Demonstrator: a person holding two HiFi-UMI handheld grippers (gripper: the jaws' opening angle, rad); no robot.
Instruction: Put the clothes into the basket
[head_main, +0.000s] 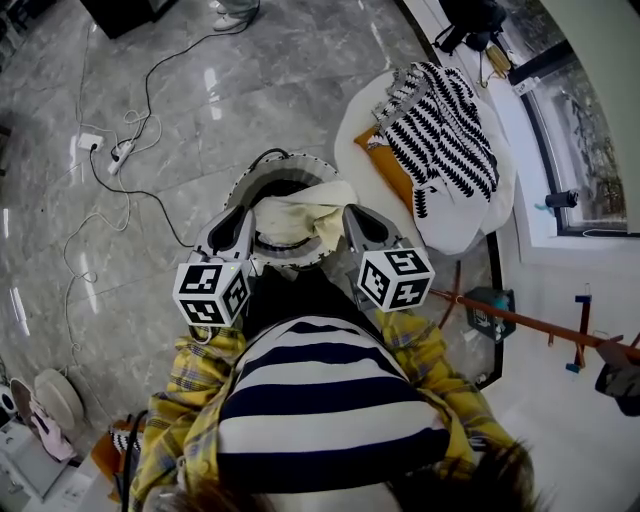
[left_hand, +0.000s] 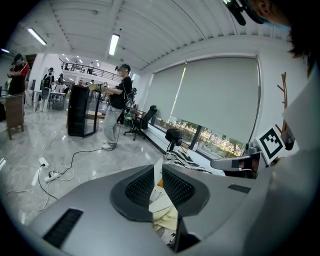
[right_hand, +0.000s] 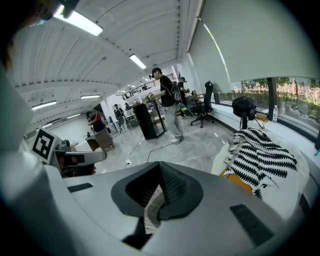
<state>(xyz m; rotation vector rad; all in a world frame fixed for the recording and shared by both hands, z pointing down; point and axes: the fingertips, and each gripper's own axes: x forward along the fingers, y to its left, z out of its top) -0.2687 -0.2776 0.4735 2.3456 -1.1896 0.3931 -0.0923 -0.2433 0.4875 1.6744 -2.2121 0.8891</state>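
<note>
In the head view a cream garment (head_main: 300, 218) is stretched between my two grippers, right over the round basket (head_main: 292, 168) with a dotted rim on the floor. My left gripper (head_main: 246, 218) is shut on the garment's left edge, and the cream cloth (left_hand: 166, 219) shows under its jaws (left_hand: 157, 184). On the other edge my right gripper (head_main: 354, 218) is shut, with ribbed pale fabric (right_hand: 151, 210) coming out under its jaws (right_hand: 160, 187). A black-and-white zigzag garment (head_main: 445, 130) lies on the white round seat (head_main: 470, 232), with an orange one (head_main: 396, 176) under it.
Cables and a power strip (head_main: 110, 152) trail over the grey marble floor at left. An orange rod stand (head_main: 520, 320) is at right, near the window wall. Shoes (head_main: 42, 412) lie at lower left. A person (left_hand: 118, 106) stands by a black cabinet (left_hand: 80, 111) far off.
</note>
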